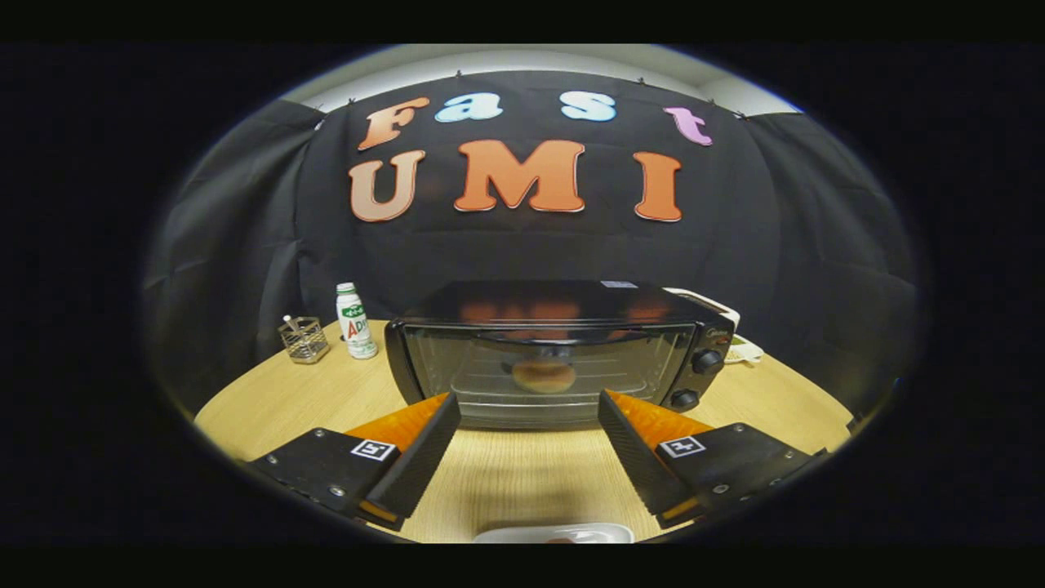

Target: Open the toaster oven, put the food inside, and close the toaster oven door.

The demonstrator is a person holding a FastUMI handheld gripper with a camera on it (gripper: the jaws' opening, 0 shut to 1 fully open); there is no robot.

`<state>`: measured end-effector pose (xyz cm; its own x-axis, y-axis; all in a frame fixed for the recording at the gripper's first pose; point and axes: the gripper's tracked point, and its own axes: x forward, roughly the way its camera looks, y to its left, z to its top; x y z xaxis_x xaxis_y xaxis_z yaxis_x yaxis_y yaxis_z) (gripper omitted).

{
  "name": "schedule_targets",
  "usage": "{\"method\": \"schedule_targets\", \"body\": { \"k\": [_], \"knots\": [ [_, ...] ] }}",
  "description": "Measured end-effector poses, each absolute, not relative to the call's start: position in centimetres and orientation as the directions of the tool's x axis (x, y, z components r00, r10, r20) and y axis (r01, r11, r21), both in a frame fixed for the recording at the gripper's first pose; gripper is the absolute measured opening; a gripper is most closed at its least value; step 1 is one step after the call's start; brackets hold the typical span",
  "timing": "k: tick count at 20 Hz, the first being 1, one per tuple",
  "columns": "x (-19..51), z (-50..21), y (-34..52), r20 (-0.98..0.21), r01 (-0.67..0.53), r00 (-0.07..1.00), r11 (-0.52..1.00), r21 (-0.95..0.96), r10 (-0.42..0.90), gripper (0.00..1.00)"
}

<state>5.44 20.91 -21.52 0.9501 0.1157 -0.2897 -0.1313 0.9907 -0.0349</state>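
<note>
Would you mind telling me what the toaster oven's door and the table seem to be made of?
Toaster oven door: apparently clear glass, since the rack and food show through it. Table: pale wood or laminate, with matte grain lines. The hand-held gripper is open.
</note>
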Motion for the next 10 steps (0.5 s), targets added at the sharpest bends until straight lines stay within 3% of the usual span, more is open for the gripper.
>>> {"method": "schedule_targets", "body": {
  "k": [10],
  "knots": [
    [5.7,-15.3,20.4,-0.225,-0.131,0.967,0.991,-0.038,0.119,1.00]
  ]
}}
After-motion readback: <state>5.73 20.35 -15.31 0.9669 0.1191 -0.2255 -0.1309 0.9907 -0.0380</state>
